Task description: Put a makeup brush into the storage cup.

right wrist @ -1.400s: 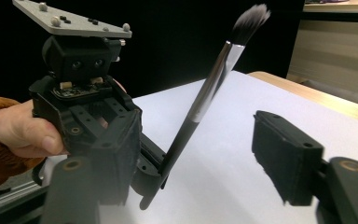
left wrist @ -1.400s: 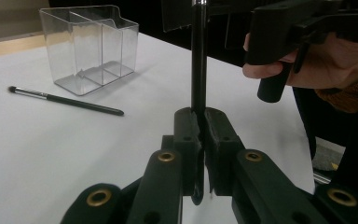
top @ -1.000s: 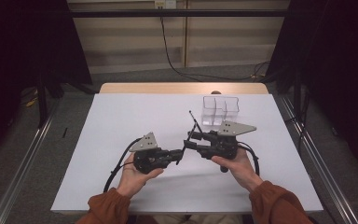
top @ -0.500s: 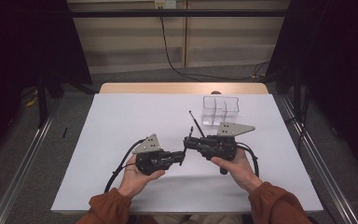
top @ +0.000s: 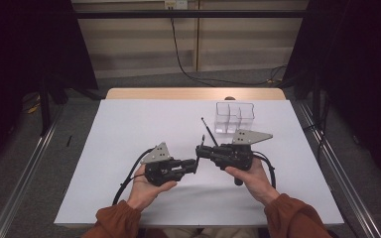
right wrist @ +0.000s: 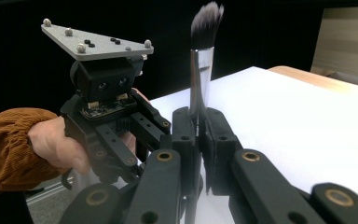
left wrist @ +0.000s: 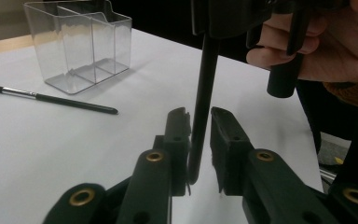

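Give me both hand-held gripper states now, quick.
Left hand-held gripper: jaws just opening, slightly apart around the black handle end of the silver-ferruled makeup brush, not pressing it.
Right hand-held gripper: shut on that brush at its ferrule.

In the left gripper view the brush (left wrist: pixel 200 107) is cut off by the right gripper (left wrist: pixel 242 18) above it, so its head is hidden. In the right gripper view its handle is lost between the jaws and blurred low down. In the high view the brush at the meeting jaws is too small to be made out, and the elbows are cut off by the bottom edge.
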`<state>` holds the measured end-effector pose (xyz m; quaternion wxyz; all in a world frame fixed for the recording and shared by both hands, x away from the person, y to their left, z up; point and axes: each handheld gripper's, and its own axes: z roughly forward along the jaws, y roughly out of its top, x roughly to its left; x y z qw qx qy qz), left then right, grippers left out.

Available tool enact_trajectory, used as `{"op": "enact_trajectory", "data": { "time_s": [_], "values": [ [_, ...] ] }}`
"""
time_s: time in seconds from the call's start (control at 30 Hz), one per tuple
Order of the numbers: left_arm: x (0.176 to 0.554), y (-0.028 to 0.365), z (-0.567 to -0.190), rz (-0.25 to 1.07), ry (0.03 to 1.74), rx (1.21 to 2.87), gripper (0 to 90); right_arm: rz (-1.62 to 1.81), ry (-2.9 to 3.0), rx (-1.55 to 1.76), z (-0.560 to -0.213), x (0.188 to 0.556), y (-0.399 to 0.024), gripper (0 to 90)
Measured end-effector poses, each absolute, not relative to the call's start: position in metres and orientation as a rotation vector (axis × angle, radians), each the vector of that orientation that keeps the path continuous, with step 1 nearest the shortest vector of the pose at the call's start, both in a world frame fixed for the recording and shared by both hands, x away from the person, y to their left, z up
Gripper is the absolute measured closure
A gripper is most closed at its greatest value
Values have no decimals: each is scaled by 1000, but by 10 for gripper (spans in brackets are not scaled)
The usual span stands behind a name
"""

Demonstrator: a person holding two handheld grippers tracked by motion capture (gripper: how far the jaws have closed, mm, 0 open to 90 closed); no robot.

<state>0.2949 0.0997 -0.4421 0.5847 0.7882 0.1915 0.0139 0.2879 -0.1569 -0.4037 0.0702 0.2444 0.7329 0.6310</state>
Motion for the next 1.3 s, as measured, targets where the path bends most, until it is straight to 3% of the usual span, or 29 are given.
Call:
{"op": "enact_trajectory", "data": {
  "time_s": [0.33, 0.63, 0.83, 1.3],
  "values": [
    [296, 101, -442, 58, 499, 1830, 547, 1882, 2190, 736, -402, 288, -161, 839],
    [301, 109, -438, 138, 599, 1832, 216, 1885, 2169, 756, -400, 289, -169, 839],
    [301, 114, -435, 169, 620, 1819, 85, 1886, 2165, 764, -399, 289, -171, 839],
    [301, 133, -426, 256, 715, 1828, 38, 1864, 2142, 783, -398, 291, -181, 839]
  ]
}}
